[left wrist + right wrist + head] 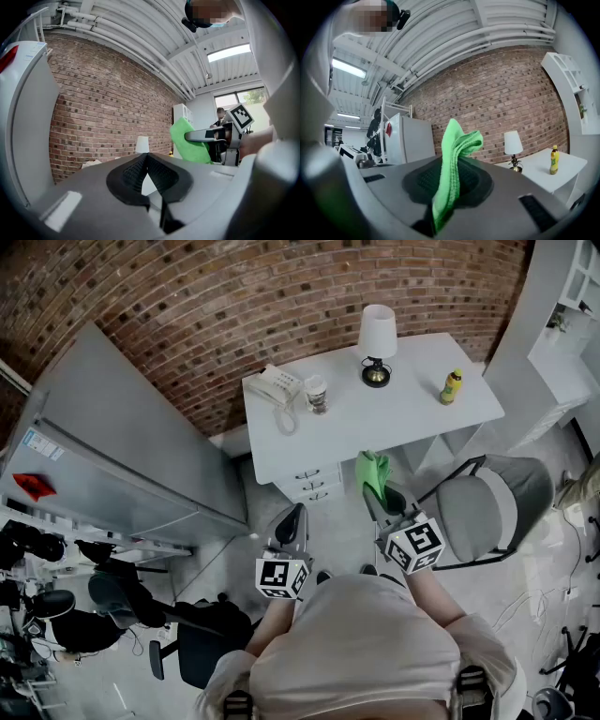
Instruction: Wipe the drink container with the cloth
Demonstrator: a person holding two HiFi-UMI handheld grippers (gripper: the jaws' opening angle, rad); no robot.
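A yellow drink bottle [451, 387] with a green cap stands upright near the right end of the white desk [412, 418]; the right gripper view shows the bottle [553, 160] at far right. My right gripper [380, 486] is shut on a green cloth [373, 473], held in the air short of the desk's front edge. The cloth [452, 164] stands folded between the jaws. My left gripper [293, 521] is shut and empty, left of the right one and lower in the head view. In the left gripper view the cloth [187, 142] shows at right.
A white table lamp [376, 341], a glass jar [317, 395] and a white telephone [275, 386] are on the desk. A grey office chair [492, 507] stands right of the desk drawers [309, 482]. A grey refrigerator [103, 456] stands at left, against the brick wall [234, 296].
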